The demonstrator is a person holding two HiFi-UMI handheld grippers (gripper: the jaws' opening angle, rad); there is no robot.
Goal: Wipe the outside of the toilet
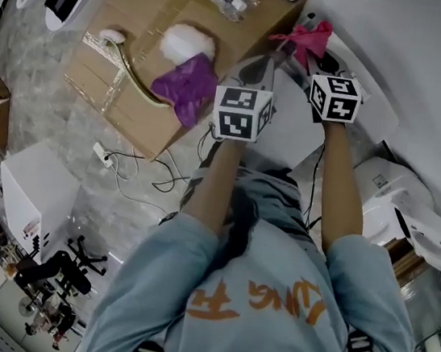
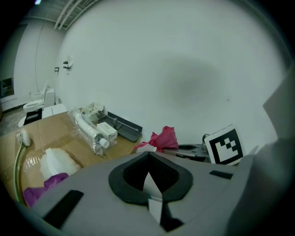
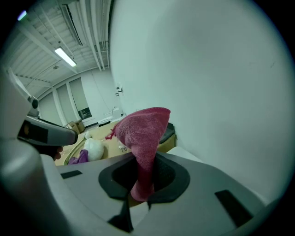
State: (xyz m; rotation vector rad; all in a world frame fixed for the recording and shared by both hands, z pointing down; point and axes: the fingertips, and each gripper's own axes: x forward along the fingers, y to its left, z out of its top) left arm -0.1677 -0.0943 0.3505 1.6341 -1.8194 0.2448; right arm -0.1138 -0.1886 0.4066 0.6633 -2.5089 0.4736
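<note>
Above toilet [image 1: 399,206], right gripper [image 3: 144,160] clamps pink cloth [image 3: 143,126]; left gripper [image 2: 148,161] closed, empty. Wiping apparently not begun; next: lower cloth onto toilet's outer shell.

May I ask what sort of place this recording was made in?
Probably a workshop or test hall, not a home bathroom: a white toilet stands on an open floor, flattened cardboard holds packaged parts, and the bare ceiling has strip lights.

Orange print on shirt [image 1: 262,340] back, illegible. Label on small box [image 2: 107,132] too blurred. Nothing readable.
</note>
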